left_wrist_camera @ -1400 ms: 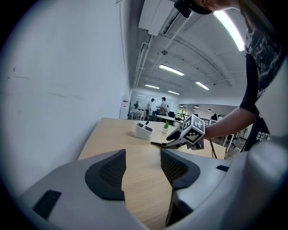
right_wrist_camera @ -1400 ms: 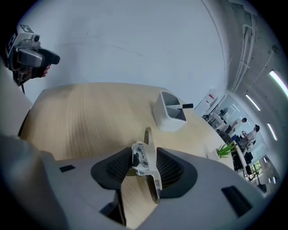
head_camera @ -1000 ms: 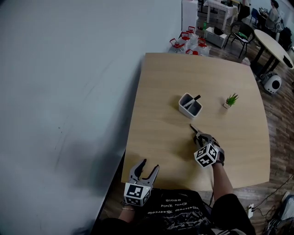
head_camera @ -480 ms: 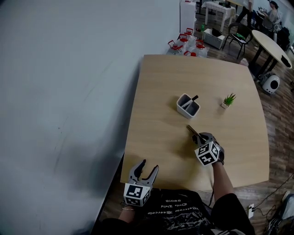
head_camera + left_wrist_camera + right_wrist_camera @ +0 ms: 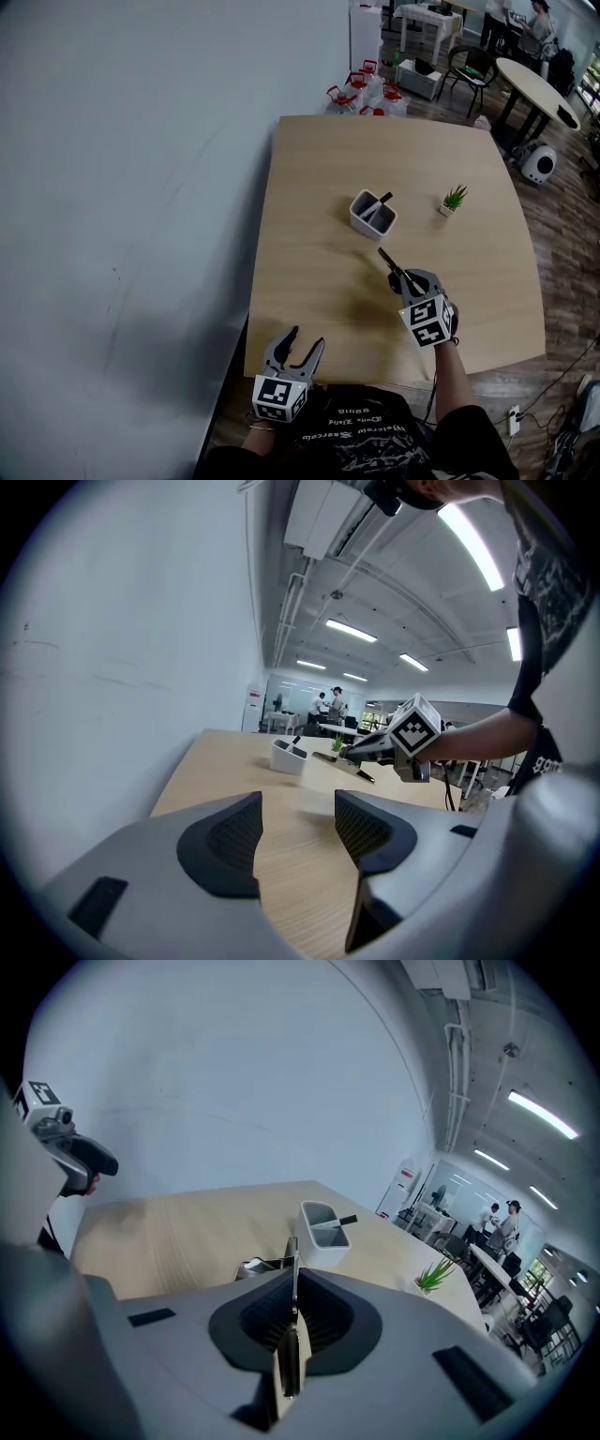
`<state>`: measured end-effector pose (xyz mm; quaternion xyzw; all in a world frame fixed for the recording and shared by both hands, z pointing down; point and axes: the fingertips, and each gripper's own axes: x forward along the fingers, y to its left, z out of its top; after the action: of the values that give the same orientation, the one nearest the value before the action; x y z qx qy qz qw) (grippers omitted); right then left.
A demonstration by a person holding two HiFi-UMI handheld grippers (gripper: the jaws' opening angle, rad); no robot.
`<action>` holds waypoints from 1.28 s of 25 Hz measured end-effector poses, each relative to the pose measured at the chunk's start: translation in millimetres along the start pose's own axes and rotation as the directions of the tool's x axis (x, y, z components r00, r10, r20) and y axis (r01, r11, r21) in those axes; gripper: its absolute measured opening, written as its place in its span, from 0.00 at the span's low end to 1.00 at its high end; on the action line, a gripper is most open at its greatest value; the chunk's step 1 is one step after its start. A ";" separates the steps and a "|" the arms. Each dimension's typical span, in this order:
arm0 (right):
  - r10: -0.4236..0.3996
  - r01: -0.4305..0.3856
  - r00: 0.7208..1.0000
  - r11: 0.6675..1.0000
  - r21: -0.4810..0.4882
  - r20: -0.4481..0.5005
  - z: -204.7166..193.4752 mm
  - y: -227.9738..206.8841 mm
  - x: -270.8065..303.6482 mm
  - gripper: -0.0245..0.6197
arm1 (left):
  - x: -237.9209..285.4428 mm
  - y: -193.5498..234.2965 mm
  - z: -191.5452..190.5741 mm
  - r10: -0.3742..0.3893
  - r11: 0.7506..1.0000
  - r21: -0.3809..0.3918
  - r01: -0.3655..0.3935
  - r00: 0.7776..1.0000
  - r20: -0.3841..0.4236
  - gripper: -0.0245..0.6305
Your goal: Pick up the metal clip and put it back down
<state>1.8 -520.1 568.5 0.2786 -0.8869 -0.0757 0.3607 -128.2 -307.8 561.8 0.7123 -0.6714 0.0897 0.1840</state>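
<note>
The metal clip (image 5: 387,259) is a thin, dark, shiny piece sticking out ahead of my right gripper (image 5: 401,274), which is shut on it and holds it in the air above the wooden table (image 5: 309,159). In the right gripper view one flat arm of the clip (image 5: 292,1330) is pinched edge-on between the pads, and its folded end (image 5: 261,1266) shows past them. My left gripper (image 5: 298,343) hovers open at the table's near edge with nothing in it (image 5: 298,810). From the left gripper view, the right gripper (image 5: 367,750) and the clip (image 5: 343,765) hang above the tabletop.
A white two-part holder (image 5: 372,214) with a dark pen stands mid-table, just beyond the clip. A small potted plant (image 5: 454,199) is to its right. A wall runs along the table's left side. Bottles with red caps (image 5: 361,89), chairs and another table lie beyond the far edge.
My right gripper has closed on the clip and risen off the tabletop with it, rolling a little. The left gripper has stayed where it was.
</note>
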 end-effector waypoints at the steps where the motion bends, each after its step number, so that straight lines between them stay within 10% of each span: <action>1: -0.007 0.007 1.000 1.000 0.008 0.012 4.1 1.1 -7.5 0.06 | -0.7 -1.7 0.4 -0.010 1.000 0.002 0.010 1.000 0.000 0.41; 22: -0.327 0.261 0.935 0.899 0.351 0.142 -8.5 63.0 -147.6 0.06 | -12.6 -31.3 6.6 -0.214 0.974 0.090 0.209 0.975 0.060 0.41; 32: -0.336 0.268 0.936 0.871 0.411 0.103 -27.9 105.8 -165.0 0.06 | -12.4 -36.8 5.2 -0.276 0.957 0.110 0.268 0.960 0.058 0.41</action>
<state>70.8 -339.5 525.7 0.4728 -0.8570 0.0235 0.2039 -93.4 -297.2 547.2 0.8090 -0.5679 0.0717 0.1337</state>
